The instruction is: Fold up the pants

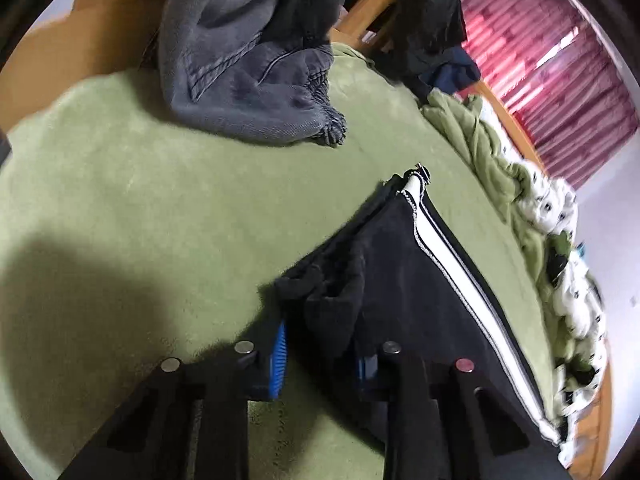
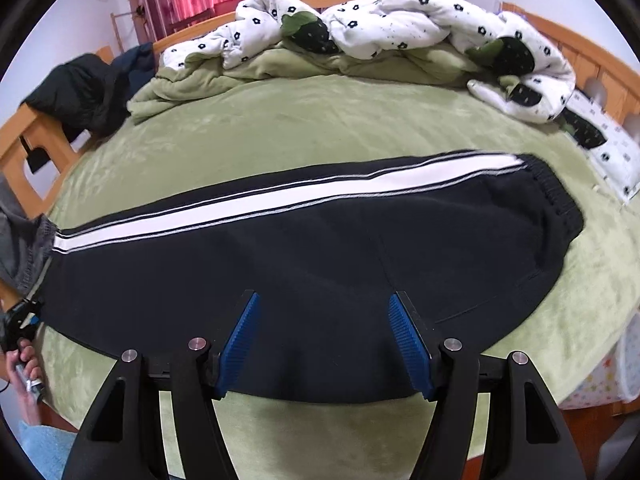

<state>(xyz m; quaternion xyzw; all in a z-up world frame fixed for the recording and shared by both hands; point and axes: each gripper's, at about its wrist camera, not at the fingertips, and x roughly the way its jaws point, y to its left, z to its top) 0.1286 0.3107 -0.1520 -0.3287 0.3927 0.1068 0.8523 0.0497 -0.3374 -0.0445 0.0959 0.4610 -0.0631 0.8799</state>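
Here your right gripper [image 2: 324, 344] fingers stand apart over the black pants [image 2: 320, 256]; your left gripper [image 1: 320, 354] fingers straddle a bunched edge at 12 o'clock, apart.

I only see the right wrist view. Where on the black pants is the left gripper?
Observer: The left gripper straddles the bunched hem corner of the pants, with cloth between its fingers.
Operator: Is it clamped?
Observer: Can't tell. The jaws stand partway apart around the bunch.
Operator: What's the grey thing at my left edge?
Observer: A crumpled grey garment with a gathered cuff. It lies on the blanket, apart from the hem.
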